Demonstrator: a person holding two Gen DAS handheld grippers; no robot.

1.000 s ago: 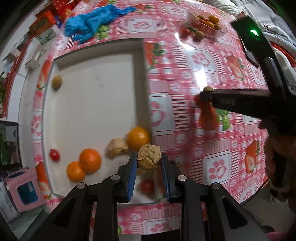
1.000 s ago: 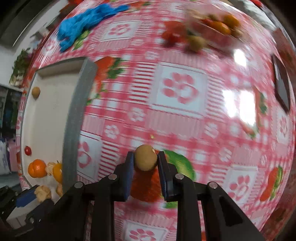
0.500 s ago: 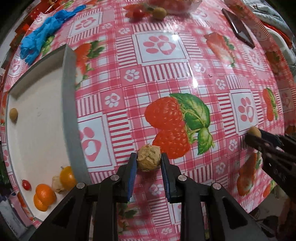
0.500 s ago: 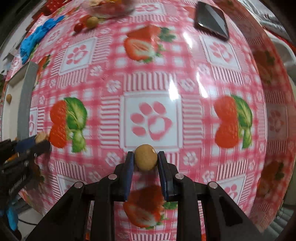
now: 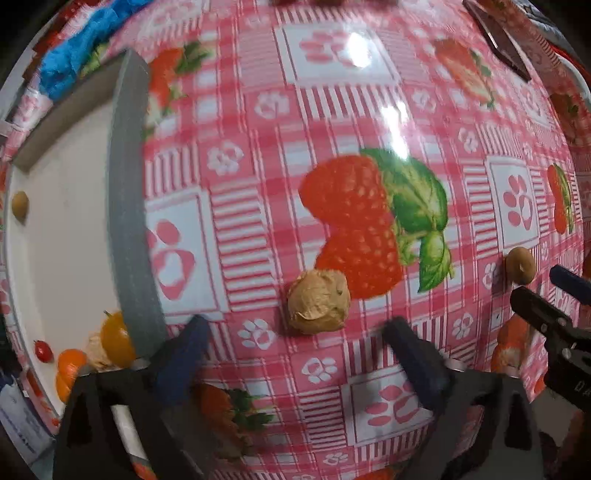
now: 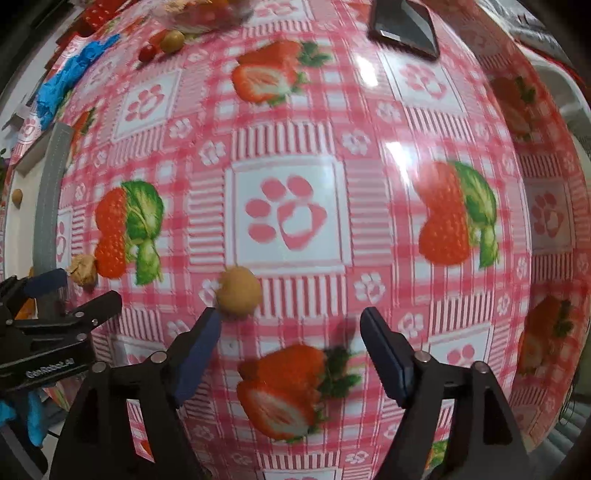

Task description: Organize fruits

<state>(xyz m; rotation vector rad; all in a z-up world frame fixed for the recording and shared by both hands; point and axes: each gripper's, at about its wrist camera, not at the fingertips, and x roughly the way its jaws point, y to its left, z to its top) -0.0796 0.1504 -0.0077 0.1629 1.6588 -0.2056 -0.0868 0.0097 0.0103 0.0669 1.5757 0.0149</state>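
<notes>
A wrinkled tan walnut [image 5: 319, 301] lies on the pink strawberry tablecloth just ahead of my left gripper [image 5: 295, 334], which is open and empty. A smooth round brown fruit [image 6: 239, 291] lies on the cloth by the left fingertip of my right gripper [image 6: 290, 325], also open and empty. The same brown fruit [image 5: 520, 265] and the right gripper's fingers [image 5: 543, 314] show at the right of the left wrist view. The walnut [image 6: 83, 274] shows at the left of the right wrist view.
A white tray with a grey rim [image 5: 127, 206] lies to the left, holding oranges [image 5: 114, 338], a cherry tomato [image 5: 43, 350] and a small brown fruit [image 5: 20, 202]. A blue glove [image 6: 62, 79], a phone [image 6: 404, 26] and loose fruits [image 6: 162, 44] lie at the far side.
Both grippers have opened and let go. The walnut and the brown fruit now lie on the cloth. Both grippers came lower and closer to the table.
</notes>
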